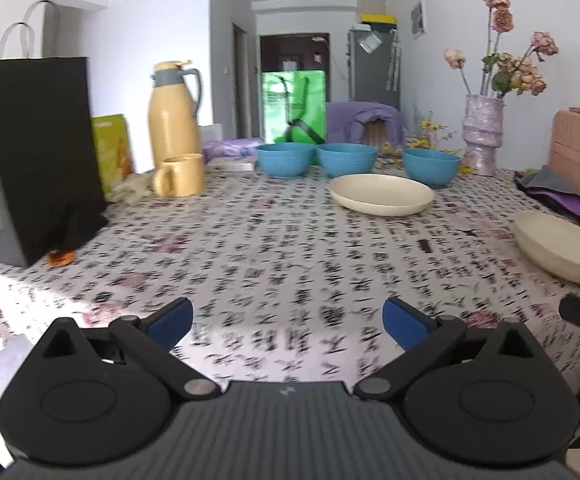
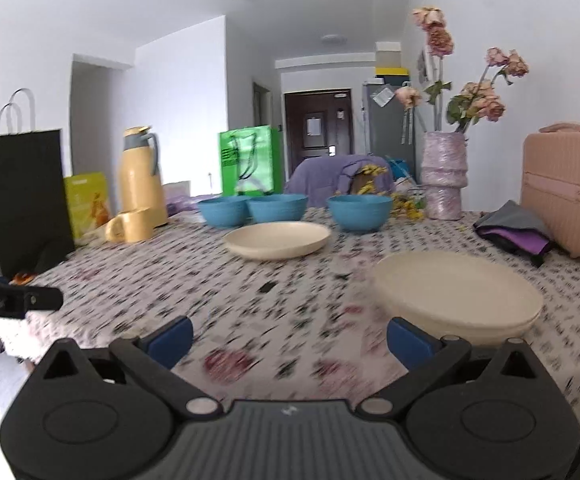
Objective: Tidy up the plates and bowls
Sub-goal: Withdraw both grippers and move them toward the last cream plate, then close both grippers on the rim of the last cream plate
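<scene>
A: Grippers?
B: Left gripper point(image 1: 288, 320) and right gripper point(image 2: 290, 340) are spread wide, nothing held, both over the near desk point(image 1: 250, 248) edge.
A: Plates?
B: A plate stack point(image 2: 458, 294) is seen just beyond the right gripper; one plate point(image 2: 278, 240) lies farther off.
A: Bowls?
B: Three blue bowls point(image 2: 276, 208) are lined up behind it.

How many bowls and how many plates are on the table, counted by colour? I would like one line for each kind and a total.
Blue bowls: 3
Cream plates: 2, possibly more; the nearer one may be two plates stacked, which I cannot tell for sure.
Total: 5 pieces that can be told apart
</scene>
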`<state>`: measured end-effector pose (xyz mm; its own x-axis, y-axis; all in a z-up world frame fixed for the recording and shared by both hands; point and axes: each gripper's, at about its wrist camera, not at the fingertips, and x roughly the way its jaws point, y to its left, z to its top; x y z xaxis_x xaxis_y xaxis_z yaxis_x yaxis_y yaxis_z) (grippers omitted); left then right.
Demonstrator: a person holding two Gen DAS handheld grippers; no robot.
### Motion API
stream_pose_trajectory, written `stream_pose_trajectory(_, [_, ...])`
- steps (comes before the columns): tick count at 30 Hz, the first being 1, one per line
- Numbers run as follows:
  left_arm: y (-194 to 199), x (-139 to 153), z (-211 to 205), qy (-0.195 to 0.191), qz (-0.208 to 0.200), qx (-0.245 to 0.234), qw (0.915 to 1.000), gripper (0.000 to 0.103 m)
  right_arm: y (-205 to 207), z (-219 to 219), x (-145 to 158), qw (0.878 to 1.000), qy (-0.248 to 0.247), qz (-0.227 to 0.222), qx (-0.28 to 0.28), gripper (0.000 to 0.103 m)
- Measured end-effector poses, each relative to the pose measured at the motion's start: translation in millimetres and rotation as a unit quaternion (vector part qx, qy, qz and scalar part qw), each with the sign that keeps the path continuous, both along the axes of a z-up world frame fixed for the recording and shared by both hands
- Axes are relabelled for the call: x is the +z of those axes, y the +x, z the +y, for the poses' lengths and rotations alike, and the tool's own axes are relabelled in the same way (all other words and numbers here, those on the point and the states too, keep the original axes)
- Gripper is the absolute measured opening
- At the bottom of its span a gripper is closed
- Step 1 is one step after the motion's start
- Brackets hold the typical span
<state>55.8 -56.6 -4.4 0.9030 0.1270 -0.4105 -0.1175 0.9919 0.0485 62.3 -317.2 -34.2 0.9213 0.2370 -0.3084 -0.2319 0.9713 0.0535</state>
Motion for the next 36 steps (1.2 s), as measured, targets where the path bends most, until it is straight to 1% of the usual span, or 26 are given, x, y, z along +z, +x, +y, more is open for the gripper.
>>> stream_pose_trajectory(2, [-6, -2, 4, 0.002, -0.004, 0.011, 0.9999, 0.103, -9, 11, -7, 1.000, -0.007, 0.005, 0.017, 0.103])
stream_pose_trajectory(4, [-11, -2, 6, -0.005, -0.010, 0.011, 0.9999, 0.103, -14, 17, -10, 0.999, -0.016, 0.008, 0.027, 0.103])
stream_pose_trajectory(6, [-14, -2, 7, -0.003, -0.014, 0.008, 0.9999, 0.103, -18, 21, -9, 0.999, -0.022, 0.003, 0.034, 0.103])
stream_pose_trajectory(11, [-14, -1, 8, -0.005, -0.015, 0.004, 0.9999, 0.103, -16, 20, -2, 1.000, -0.021, -0.005, 0.023, 0.103])
stream_pose_trajectory(17, [-4, -5, 11, -0.012, 0.001, 0.012, 0.9999, 0.103, -6, 19, -3, 1.000, -0.018, 0.005, 0.019, 0.103])
stream_pose_trajectory(25, [23, -5, 15, -0.017, 0.020, 0.017, 0.9995, 0.103, 21, 20, -1, 1.000, -0.019, 0.018, 0.012, 0.103])
stream_pose_trajectory(33, [69, 4, 16, -0.025, 0.033, 0.002, 0.9991, 0.103, 64, 14, 14, 1.000, -0.015, 0.024, -0.012, 0.103])
stream_pose_trajectory(36, [90, 9, 17, -0.027, 0.038, -0.002, 0.9989, 0.103, 87, 12, 18, 0.999, -0.010, 0.035, -0.018, 0.103])
